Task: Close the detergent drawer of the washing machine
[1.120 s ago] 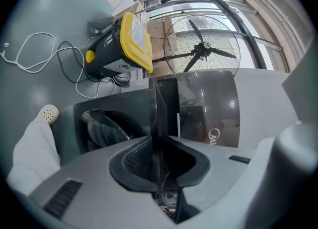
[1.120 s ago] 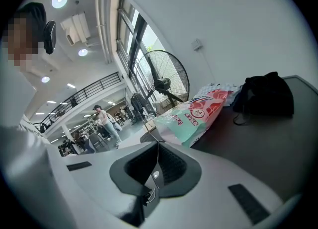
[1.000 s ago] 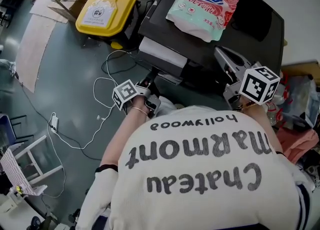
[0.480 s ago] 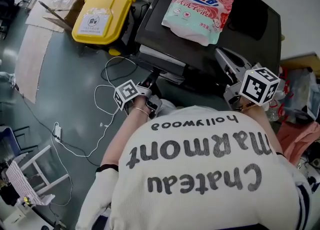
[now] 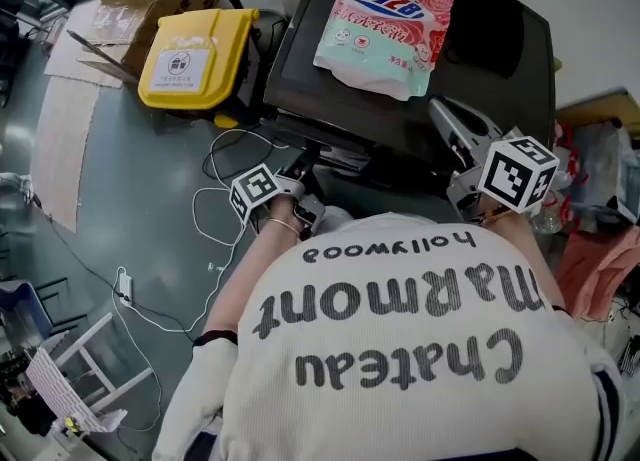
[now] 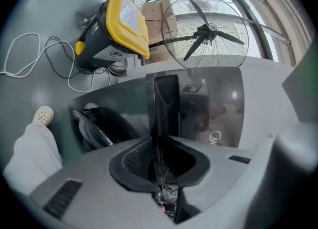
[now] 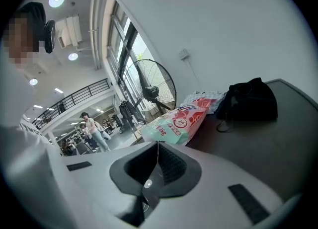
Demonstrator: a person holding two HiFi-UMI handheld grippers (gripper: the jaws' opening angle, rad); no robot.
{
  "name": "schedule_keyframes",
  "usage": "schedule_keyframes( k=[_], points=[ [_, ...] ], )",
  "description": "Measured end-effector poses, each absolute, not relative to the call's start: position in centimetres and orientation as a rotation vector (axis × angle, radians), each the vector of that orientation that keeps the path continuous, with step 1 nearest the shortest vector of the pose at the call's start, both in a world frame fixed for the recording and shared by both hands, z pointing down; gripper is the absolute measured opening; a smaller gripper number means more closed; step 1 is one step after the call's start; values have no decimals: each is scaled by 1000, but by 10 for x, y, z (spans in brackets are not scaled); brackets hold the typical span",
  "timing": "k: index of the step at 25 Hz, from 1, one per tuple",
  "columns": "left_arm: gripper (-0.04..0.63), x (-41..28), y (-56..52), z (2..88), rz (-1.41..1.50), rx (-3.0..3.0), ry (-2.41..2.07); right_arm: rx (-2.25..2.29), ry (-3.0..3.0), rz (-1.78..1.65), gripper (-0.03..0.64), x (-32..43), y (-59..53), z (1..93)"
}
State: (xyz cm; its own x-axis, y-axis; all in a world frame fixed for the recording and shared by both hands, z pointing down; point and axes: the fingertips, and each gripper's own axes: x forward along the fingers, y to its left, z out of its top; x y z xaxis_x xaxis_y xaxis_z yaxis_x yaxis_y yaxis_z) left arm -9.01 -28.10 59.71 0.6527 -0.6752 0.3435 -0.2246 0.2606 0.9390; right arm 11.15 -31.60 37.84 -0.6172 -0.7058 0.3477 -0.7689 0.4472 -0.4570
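Observation:
The black washing machine [image 5: 400,99] stands in front of me, a pink and green detergent bag [image 5: 380,19] lying on its top. Its detergent drawer [image 5: 325,156] sticks out only a little at the front left. My left gripper [image 5: 300,174] is shut on the drawer's dark front panel [image 6: 166,104], which stands between the jaws in the left gripper view [image 6: 161,146]. My right gripper [image 5: 450,124] hovers over the machine's front right corner. Its jaws are shut with nothing between them [image 7: 158,148], and they point across the top toward the bag [image 7: 174,121].
A yellow lidded bin [image 5: 195,44] stands on the floor left of the machine. White cable [image 5: 215,199] loops over the floor near my left hand. A black cloth bundle [image 5: 490,24] lies on the machine's top. Clutter and bags [image 5: 600,209] crowd the right. A large fan [image 6: 206,29] stands behind.
The drawer has slid in toward the machine, with my left gripper following it while still shut on its front. The right gripper has stayed over the machine's corner.

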Motion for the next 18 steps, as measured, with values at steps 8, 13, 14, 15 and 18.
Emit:
schedule_keyframes(
  k=[8,13,14,15,18],
  points=[
    [63,-85,-293,598,-332,1317,-833,1385,-2558,908,31,121,-319,379],
    [63,-85,-295,600,-309,1320,-825,1409,-2554,917,31,122,-320,380],
    [63,-85,-296,600,-307,1321,-824,1411,-2554,920,31,122,-320,381],
    [63,-85,-296,600,-305,1322,-823,1412,-2553,922,31,123,-320,381],
    [63,-84,-298,601,-304,1324,-816,1423,-2546,926,31,125,-321,382]
  ],
)
